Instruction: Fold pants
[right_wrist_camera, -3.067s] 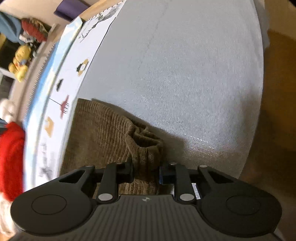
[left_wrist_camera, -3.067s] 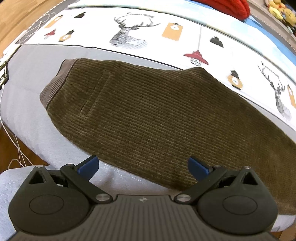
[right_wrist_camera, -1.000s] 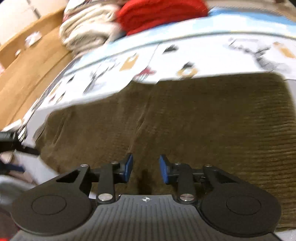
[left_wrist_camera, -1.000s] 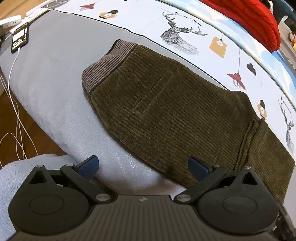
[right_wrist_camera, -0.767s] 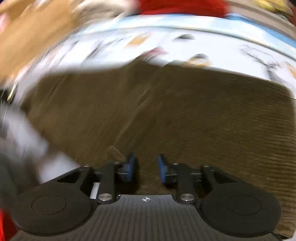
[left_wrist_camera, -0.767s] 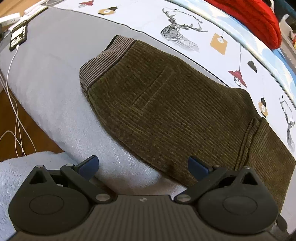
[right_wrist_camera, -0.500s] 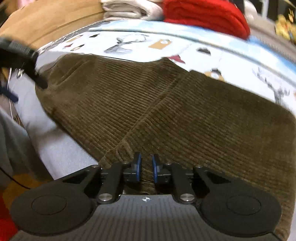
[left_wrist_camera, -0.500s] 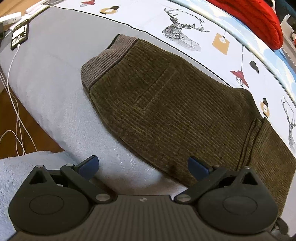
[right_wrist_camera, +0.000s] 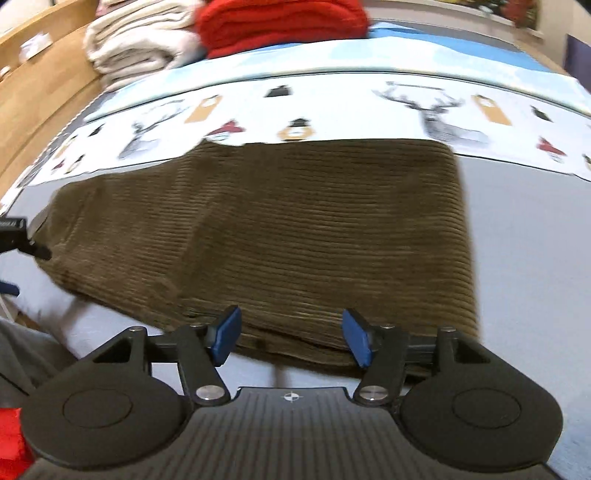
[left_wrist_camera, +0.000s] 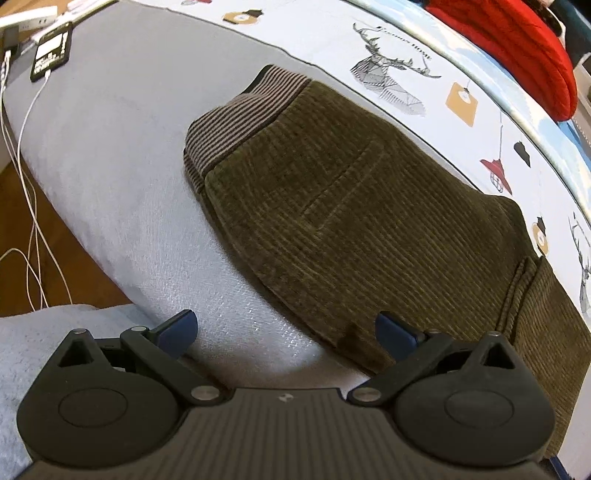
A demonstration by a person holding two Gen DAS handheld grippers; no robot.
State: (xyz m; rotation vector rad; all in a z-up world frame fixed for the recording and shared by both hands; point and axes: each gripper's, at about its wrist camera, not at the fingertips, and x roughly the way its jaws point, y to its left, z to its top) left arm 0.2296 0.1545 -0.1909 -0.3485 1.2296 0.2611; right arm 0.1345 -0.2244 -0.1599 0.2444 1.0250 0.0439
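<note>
Olive-brown corduroy pants (left_wrist_camera: 362, 221) lie folded on a grey bed cover (left_wrist_camera: 122, 155). Their striped waistband (left_wrist_camera: 240, 122) points to the far left in the left wrist view. A folded-over leg edge (left_wrist_camera: 517, 291) shows at the right. My left gripper (left_wrist_camera: 286, 326) is open and empty, just short of the pants' near edge. In the right wrist view the pants (right_wrist_camera: 295, 229) lie as a doubled layer. My right gripper (right_wrist_camera: 291, 336) is open and empty at their near edge, with the jaws apart over the fabric edge.
A white printed sheet with deer and lamps (left_wrist_camera: 424, 74) runs behind the pants. A red blanket (right_wrist_camera: 280, 22) and a cream folded blanket (right_wrist_camera: 136, 40) sit at the back. A phone (left_wrist_camera: 51, 55) and white cables (left_wrist_camera: 29, 206) lie at the bed's left edge.
My right gripper has opened and let go of the pants leg after carrying it over the pants; it has drawn back to the near edge. The left gripper has moved closer to the pants.
</note>
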